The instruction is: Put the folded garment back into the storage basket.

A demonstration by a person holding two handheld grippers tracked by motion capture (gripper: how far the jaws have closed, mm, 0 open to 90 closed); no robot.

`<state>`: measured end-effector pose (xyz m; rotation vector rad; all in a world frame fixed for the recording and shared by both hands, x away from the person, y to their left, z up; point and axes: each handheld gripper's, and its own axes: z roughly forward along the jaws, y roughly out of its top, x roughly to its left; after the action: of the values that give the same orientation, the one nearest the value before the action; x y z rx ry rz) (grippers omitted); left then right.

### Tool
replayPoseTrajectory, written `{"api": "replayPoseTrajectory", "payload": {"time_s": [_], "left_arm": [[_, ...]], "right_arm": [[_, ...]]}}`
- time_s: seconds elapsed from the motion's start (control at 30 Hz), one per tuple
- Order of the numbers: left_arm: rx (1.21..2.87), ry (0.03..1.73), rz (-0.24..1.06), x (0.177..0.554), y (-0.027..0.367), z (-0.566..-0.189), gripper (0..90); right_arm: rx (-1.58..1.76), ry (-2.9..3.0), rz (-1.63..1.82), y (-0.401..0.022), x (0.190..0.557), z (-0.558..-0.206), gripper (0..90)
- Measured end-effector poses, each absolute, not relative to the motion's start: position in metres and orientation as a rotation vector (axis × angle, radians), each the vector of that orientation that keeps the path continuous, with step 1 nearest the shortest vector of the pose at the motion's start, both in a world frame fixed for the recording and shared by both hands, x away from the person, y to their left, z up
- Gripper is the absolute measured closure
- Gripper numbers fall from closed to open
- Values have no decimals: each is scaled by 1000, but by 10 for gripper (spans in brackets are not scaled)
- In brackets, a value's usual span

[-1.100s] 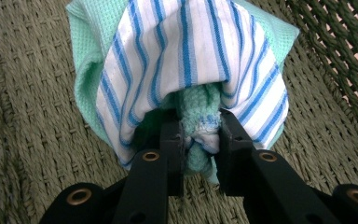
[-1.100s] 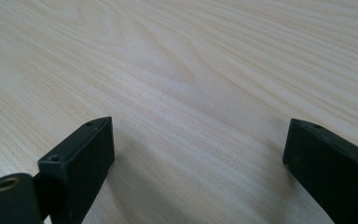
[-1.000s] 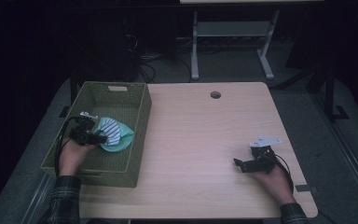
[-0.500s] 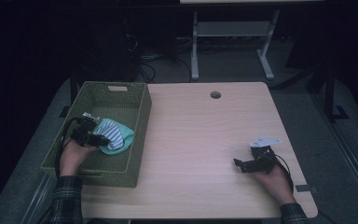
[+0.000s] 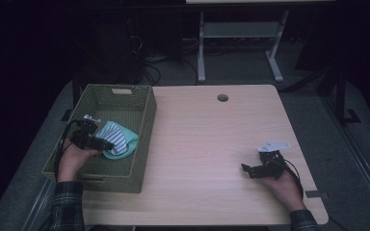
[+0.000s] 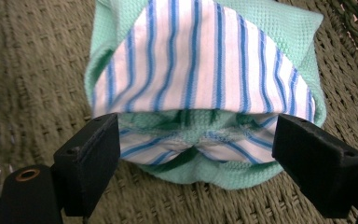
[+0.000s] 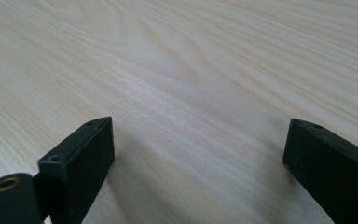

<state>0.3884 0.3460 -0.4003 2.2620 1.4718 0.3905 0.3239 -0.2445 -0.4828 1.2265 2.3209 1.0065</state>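
Note:
A folded cloth [image 5: 120,139], mint green with a white and blue striped side [image 6: 200,70], lies on the woven floor of an olive wicker basket [image 5: 147,120] at the table's left. My left gripper [image 5: 105,144] is down inside the basket at the cloth's near edge. Its jaws have just been opening and now stand wide, with the cloth's folded end between them [image 6: 196,163] and the pads off it. My right gripper [image 5: 245,169] rests on the bare wooden table [image 5: 212,139] at the front right. It is open, with nothing between its jaws [image 7: 196,158].
The basket's walls rise close around the left hand. A round cable hole [image 5: 222,97] sits near the table's far edge. Beyond the table stand a metal rack [image 5: 241,33] and loose cables on a dark floor.
The left gripper's jaws have spread apart around the cloth, which now lies loose on the basket floor. Both hands have kept their places.

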Motion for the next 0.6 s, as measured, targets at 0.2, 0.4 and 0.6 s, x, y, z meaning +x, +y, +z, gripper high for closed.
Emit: {"api": "replayPoseTrajectory", "payload": {"time_s": [0.2, 0.4, 0.6], "left_arm": [[2213, 1421, 405, 381, 347, -381, 141], [2187, 1387, 410, 377, 339, -367, 142], [2168, 1344, 395, 375, 325, -359, 143]], "right_arm": [[1222, 2320, 1007, -244, 323, -483, 83], [1220, 2320, 1007, -244, 323, -483, 82], [1221, 2320, 1008, -244, 323, -483, 83]]}}
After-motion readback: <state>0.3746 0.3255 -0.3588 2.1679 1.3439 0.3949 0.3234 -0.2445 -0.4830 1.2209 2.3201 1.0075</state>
